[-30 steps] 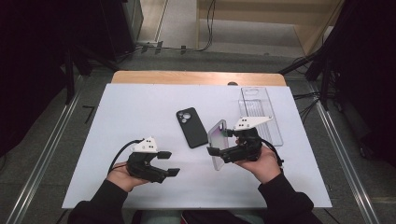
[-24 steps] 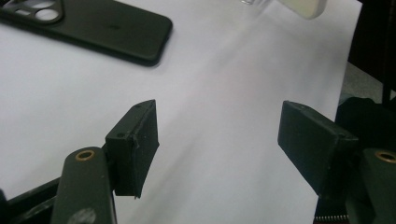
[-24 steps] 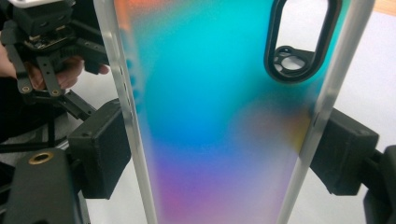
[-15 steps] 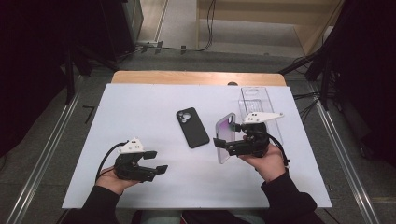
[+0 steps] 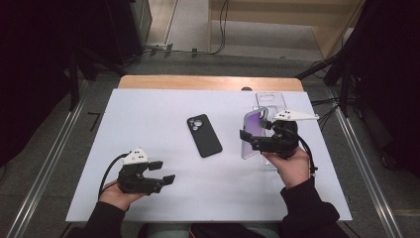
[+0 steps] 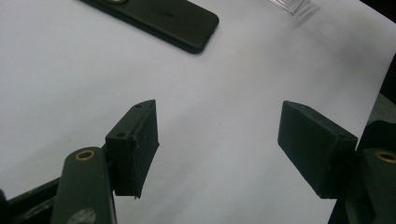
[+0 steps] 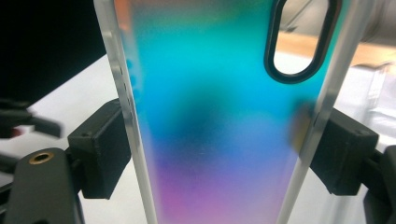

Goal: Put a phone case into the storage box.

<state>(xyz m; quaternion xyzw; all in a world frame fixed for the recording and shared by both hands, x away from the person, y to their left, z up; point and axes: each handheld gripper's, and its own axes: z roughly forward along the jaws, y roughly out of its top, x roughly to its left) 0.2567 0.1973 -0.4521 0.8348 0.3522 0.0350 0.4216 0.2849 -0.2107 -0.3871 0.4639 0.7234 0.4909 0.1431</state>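
A black phone (image 5: 204, 135) lies face down mid-table, its camera end toward the far side; its lower end shows in the left gripper view (image 6: 163, 18). My right gripper (image 5: 253, 140) is raised over the right part of the table. It is shut on an iridescent phone case (image 5: 251, 131) held nearly upright. In the right gripper view the case (image 7: 219, 93) stands between the jaws, and both pads (image 7: 100, 149) press on its clear side edges. My left gripper (image 5: 162, 174) rests near the front left, open, with bare white table between its fingers (image 6: 135, 144).
A clear phone case (image 5: 270, 100) lies flat at the back right, just behind the raised case. The white table cover (image 5: 148, 119) ends in a wooden strip (image 5: 208, 83) at the far side. Metal rails run along both sides on the floor.
My right hand has lifted the iridescent case and carried it up and to the right, away from the black phone. My left hand has drawn back to the left.
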